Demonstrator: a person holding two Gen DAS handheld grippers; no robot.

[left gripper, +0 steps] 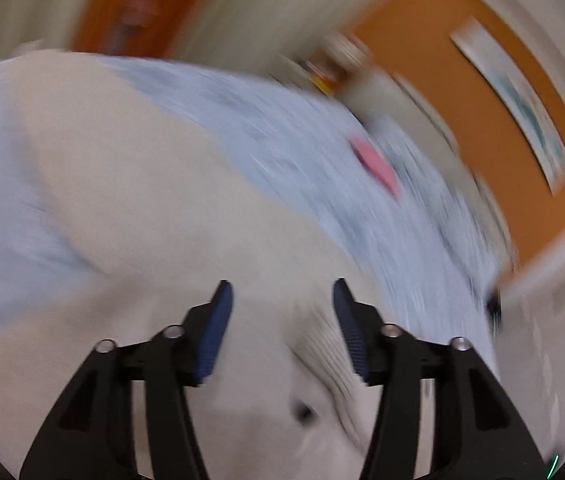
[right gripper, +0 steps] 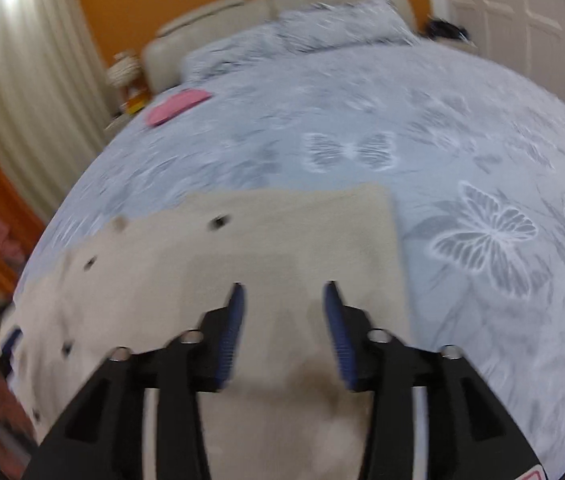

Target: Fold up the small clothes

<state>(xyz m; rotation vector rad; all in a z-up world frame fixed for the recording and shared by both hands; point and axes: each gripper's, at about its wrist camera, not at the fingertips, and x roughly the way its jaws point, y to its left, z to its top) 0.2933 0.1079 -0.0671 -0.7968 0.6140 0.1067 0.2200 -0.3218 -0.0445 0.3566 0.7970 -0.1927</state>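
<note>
The left gripper [left gripper: 278, 300] gapes wide over the beige garment [left gripper: 154, 216] filling the frame's lower left. The right gripper [right gripper: 282, 300], also wide, hangs above that garment [right gripper: 262, 240] at lower centre on the bedspread [right gripper: 462, 120].

Left wrist view: heavily motion-blurred; beige garment [left gripper: 154, 208] edges and bedspread [left gripper: 322, 152] pattern unreadable. Framed picture [left gripper: 518, 104] on far wall smeared. Right wrist view: garment's near and left parts cut off by the frame and grippers.
</note>
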